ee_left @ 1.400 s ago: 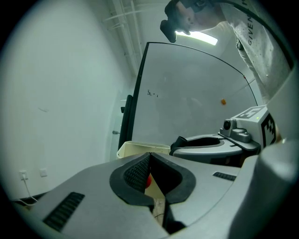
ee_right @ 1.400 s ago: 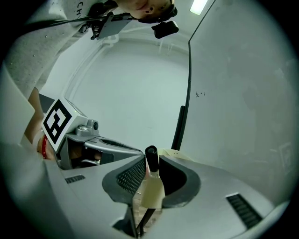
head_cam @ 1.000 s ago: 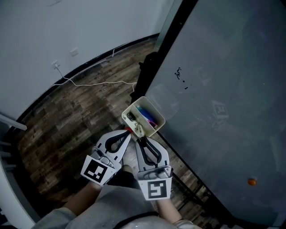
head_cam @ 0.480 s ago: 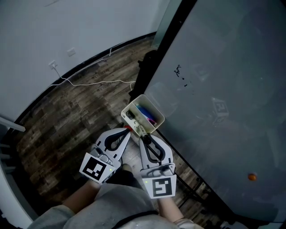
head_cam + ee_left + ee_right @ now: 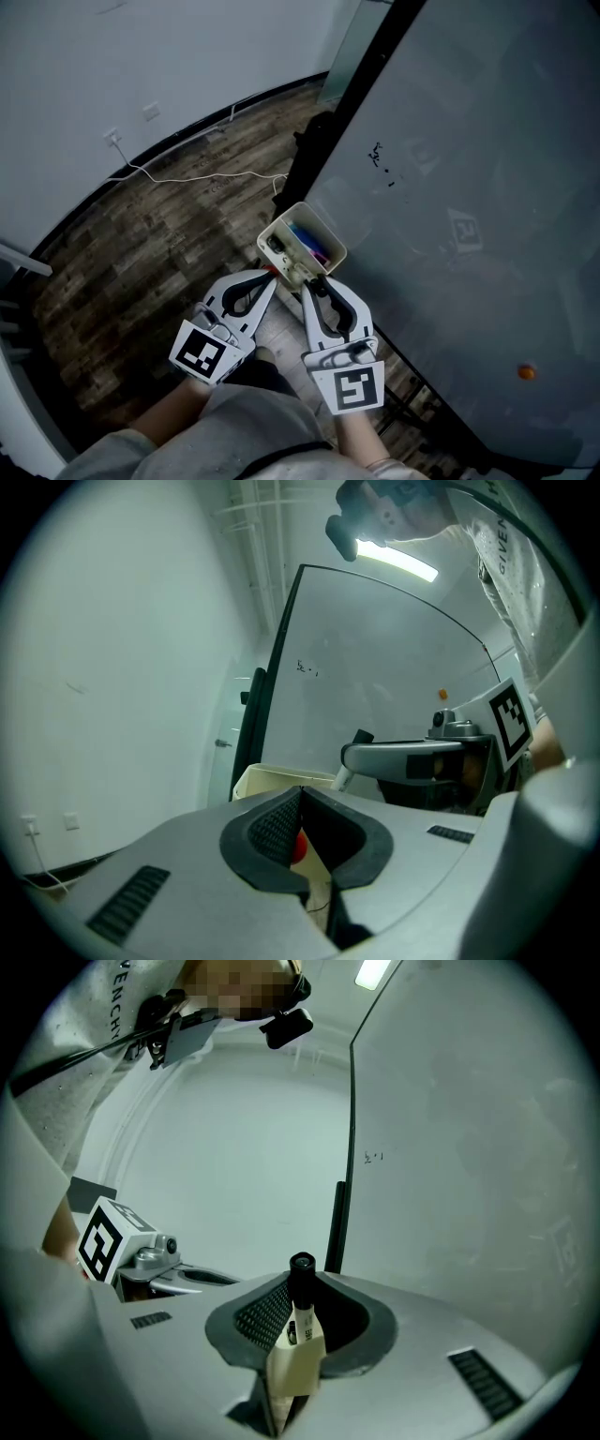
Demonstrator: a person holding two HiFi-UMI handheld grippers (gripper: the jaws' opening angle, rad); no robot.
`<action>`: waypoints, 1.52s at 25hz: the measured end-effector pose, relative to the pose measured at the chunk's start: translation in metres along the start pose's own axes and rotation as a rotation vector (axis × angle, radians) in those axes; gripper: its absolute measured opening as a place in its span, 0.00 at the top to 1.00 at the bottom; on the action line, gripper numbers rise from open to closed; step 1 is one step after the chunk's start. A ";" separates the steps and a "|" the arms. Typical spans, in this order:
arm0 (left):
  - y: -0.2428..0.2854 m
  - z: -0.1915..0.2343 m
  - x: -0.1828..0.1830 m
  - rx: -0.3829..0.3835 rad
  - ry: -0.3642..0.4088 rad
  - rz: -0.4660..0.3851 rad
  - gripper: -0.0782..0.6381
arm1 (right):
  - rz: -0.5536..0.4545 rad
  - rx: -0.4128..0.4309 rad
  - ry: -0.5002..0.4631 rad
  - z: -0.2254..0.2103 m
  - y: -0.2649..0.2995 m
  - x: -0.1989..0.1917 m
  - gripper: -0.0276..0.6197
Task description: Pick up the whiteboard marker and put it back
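Note:
My right gripper (image 5: 307,281) is shut on a whiteboard marker (image 5: 300,1321) with a white body and a black cap; the marker stands upright between the pads. In the head view its tip is at the near rim of a cream box (image 5: 326,242) fixed to the whiteboard's lower edge, which holds several markers. My left gripper (image 5: 272,277) sits just left of it, jaws closed, with a red cap (image 5: 296,847) and a pale body showing between its pads. The box (image 5: 272,778) lies right ahead of the left gripper (image 5: 300,794).
The grey whiteboard (image 5: 469,187) fills the right side, with small black marks (image 5: 380,159) and an orange dot (image 5: 527,372). Its black frame post (image 5: 347,103) runs down to the box. Below is wood flooring (image 5: 159,234) with a white cable (image 5: 187,173) along the wall.
The right gripper's rear has swung slightly to the right while its tip stays at the box's near rim. The left gripper has hardly moved.

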State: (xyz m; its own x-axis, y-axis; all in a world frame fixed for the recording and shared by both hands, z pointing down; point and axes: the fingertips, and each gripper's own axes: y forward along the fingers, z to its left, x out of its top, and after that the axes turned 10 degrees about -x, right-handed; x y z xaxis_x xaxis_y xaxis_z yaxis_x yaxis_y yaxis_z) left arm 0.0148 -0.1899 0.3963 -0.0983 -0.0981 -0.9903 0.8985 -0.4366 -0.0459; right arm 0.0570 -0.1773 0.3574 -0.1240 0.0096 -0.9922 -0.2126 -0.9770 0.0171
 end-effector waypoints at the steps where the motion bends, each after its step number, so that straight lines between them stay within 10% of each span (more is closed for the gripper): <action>1: 0.000 0.000 0.000 0.000 0.000 -0.001 0.87 | 0.001 0.003 0.003 0.000 0.000 0.001 0.83; 38: -0.008 0.008 0.005 0.038 0.006 0.000 0.87 | -0.046 0.063 0.020 0.000 -0.002 0.042 0.83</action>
State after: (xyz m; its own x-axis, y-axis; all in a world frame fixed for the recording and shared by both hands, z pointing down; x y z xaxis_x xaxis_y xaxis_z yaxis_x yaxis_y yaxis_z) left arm 0.0042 -0.1939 0.3922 -0.0955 -0.0931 -0.9911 0.8816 -0.4703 -0.0408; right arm 0.0518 -0.1753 0.3159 -0.0937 0.0490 -0.9944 -0.2781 -0.9603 -0.0212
